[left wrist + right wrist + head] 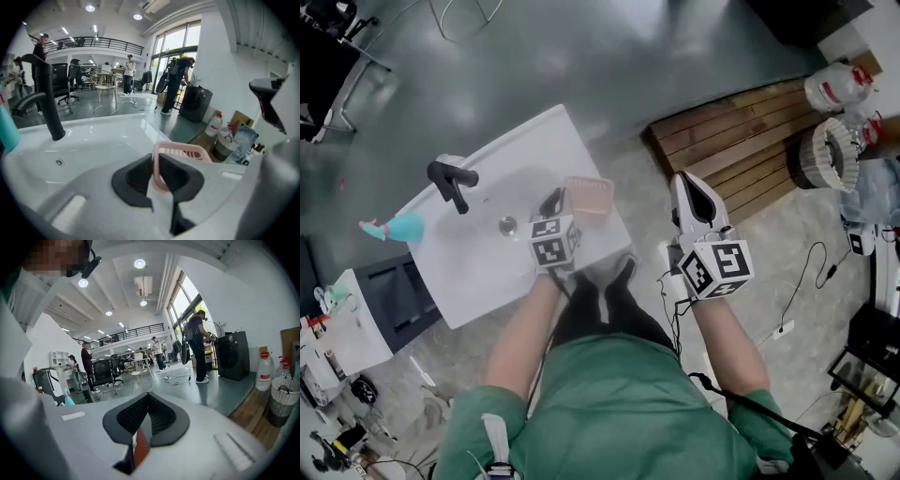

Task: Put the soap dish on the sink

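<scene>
Left gripper (pixel 156 165): the jaws are clamped on the near rim of the pink soap dish (pixel 183 151). The rim runs upright between the pads, and the slotted body of the dish projects beyond them.

Right gripper (pixel 146 414): the jaws are together, with nothing between them.

In the head view, the left gripper (pixel 555 202) sits at frame centre. The soap dish (pixel 589 197) lies just right of its jaws, at the right-hand edge of the white sink (pixel 478 281). Contact between dish and sink cannot be determined.

The drain (pixel 507 225) lies just left of the left gripper. The black faucet (pixel 450 181) stands further left, at the far side of the basin. A teal bottle (pixel 401 227) stands at the left edge of the sink.

The right gripper (pixel 692 187) is right of centre, over the grey floor (pixel 609 56), well apart from the sink. The wooden pallet (pixel 741 131) lies near it, toward the upper right.
</scene>
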{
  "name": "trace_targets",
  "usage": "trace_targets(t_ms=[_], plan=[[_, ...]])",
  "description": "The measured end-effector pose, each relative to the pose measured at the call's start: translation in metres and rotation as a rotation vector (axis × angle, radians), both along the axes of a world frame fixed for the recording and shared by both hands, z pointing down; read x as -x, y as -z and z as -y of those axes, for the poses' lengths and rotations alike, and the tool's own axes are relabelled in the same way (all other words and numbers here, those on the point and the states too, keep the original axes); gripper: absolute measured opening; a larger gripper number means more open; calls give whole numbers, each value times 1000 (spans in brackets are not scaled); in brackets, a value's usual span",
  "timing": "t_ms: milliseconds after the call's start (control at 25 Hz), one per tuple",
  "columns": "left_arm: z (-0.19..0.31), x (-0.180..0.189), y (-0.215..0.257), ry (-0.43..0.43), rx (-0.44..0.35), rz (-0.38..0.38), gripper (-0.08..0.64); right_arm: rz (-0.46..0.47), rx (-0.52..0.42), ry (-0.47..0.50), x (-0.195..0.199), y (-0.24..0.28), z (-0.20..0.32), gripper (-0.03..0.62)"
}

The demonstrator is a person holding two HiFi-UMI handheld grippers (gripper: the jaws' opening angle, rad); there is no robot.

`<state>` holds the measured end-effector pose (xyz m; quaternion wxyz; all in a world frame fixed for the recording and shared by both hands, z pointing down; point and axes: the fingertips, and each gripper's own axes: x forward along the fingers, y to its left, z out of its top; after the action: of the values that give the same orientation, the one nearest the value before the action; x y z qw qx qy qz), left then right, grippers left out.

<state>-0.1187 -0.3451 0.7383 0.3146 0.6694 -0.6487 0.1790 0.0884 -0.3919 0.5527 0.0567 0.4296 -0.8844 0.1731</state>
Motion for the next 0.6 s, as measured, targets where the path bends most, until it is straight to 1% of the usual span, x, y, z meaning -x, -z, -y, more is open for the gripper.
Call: trace_targets(t_ms=[80,240,480,600], plan=[[1,-2,-6,-6,13,1,43,-3,6,-4,-2,-3,1,2],[4,-7,-13,-16,14,-3,43,-6,13,-15,-5,-7,0,2],[2,-8,-23,-18,33,13,49,-12,14,-17,-5,-10,-2,2],[2,-11,-24,-34,47,5,97,-7,14,-17,-4,-9,-1,2]])
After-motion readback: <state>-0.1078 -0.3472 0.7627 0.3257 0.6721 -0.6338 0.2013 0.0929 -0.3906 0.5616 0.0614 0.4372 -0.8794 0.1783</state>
